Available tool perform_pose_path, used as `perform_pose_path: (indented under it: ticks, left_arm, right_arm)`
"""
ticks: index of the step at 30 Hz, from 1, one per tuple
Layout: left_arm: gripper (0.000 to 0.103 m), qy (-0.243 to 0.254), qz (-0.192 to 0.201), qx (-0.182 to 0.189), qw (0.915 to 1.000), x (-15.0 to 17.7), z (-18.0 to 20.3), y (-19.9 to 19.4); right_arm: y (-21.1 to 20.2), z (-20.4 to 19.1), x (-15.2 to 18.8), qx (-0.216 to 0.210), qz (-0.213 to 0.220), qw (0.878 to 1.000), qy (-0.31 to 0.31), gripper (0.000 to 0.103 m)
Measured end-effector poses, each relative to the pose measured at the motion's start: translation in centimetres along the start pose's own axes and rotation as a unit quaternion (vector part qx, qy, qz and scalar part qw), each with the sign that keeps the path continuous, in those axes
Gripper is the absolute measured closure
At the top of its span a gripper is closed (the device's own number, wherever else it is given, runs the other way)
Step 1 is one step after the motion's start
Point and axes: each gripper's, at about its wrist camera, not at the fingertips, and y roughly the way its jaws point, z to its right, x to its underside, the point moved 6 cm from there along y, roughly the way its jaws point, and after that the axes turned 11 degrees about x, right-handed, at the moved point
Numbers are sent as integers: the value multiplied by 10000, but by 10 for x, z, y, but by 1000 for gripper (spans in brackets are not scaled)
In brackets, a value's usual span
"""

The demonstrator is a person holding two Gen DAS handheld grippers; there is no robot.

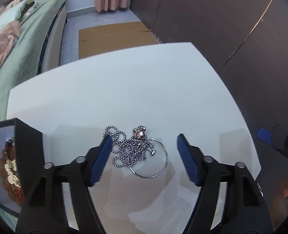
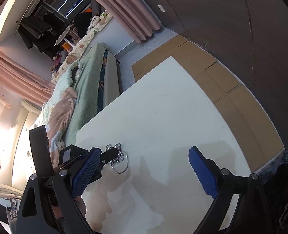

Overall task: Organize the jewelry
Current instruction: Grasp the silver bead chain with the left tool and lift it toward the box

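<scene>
A tangled silver chain necklace [image 1: 128,149] with a small pinkish charm [image 1: 139,133] and a thin silver hoop [image 1: 159,159] lies on the white table [image 1: 144,89]. My left gripper [image 1: 144,142] is open, its blue pads on either side of the pile, just above it. A black jewelry box [image 1: 13,163] with gold and amber pieces inside stands open at the left edge. My right gripper [image 2: 144,154] is open and empty over the table, to the right of the pile [image 2: 117,157], where the left gripper's finger partly covers the chain.
A bed with green and pink bedding [image 1: 21,44] runs along the table's left side. Flattened cardboard [image 1: 114,37] lies on the floor beyond the table. A dark wall [image 1: 231,19] stands to the right. The box lid [image 2: 40,150] stands upright.
</scene>
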Motion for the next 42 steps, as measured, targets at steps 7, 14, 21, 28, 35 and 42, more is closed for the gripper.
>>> perform_pose_path:
  ticks: [7, 14, 21, 28, 35, 42]
  left_arm:
    - [83, -9, -96, -112, 9999, 6, -5, 8]
    - [90, -300, 142, 389, 9987, 2, -9, -15]
    - [100, -439, 330, 711, 9960, -3, -18, -37]
    - [100, -304, 705, 1048, 9915, -13, -14, -79]
    - [100, -292, 1091, 1208, 9862, -19, -17, -117]
    - [100, -144, 1531, 1221, 9805, -38, -5, -163]
  right_arm:
    - [9, -3, 3, 171, -75, 9998, 7, 13]
    - [21, -13, 9, 235, -186, 9995, -126, 13]
    - [32, -26, 14, 256, -287, 9989, -273, 18]
    - [45, -39, 23, 297, -422, 9977, -440, 28]
    - [53, -53, 29, 340, -478, 9967, -569, 31]
    - [54, -50, 28, 326, -483, 9969, -524, 32]
